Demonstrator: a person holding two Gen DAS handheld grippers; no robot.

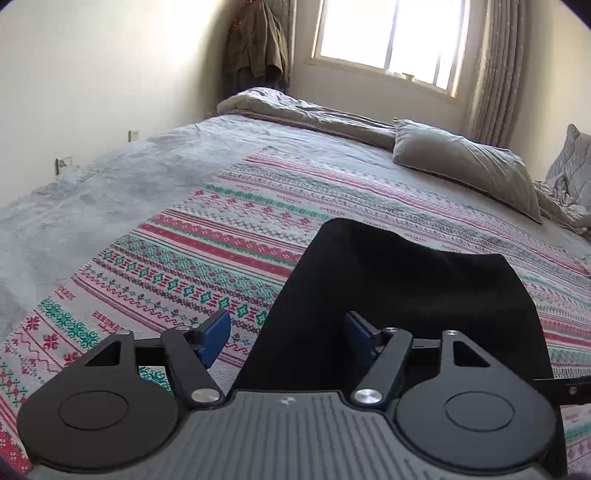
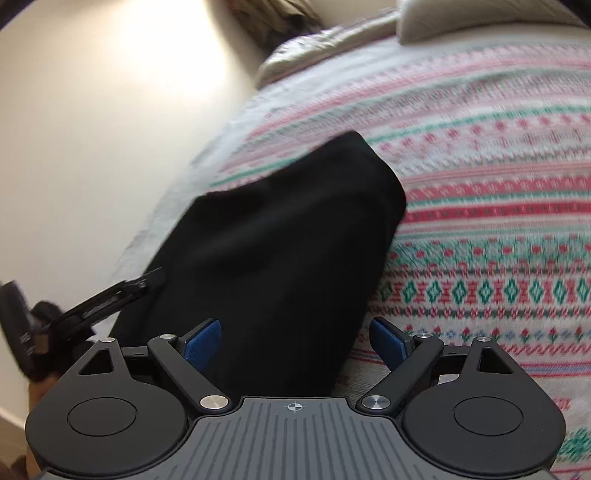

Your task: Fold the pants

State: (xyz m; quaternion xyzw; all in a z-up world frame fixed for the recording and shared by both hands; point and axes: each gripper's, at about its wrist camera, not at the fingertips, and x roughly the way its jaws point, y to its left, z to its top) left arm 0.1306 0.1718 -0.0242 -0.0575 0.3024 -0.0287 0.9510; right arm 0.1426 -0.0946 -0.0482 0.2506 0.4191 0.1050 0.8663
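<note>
The black pants [image 1: 402, 291] lie folded into a narrow strip on a patterned blanket [image 1: 177, 258] on the bed. My left gripper [image 1: 288, 338] is open, its blue pads [image 1: 214, 339] spread over the strip's near left edge without gripping it. In the right wrist view the pants [image 2: 280, 251] run away from the camera. My right gripper [image 2: 295, 343] is open, its blue pads [image 2: 201, 345] straddling the strip's near right edge. The left gripper's black body [image 2: 107, 306] shows at the left in the right wrist view. The near end of the pants is hidden under both grippers.
A grey pillow [image 1: 465, 166] and a rumpled grey duvet [image 1: 314, 110] lie at the far side of the bed. A grey sheet [image 1: 85, 199] covers the bed's left part. A window [image 1: 391, 33] with curtains and hanging clothes [image 1: 258, 40] stand behind.
</note>
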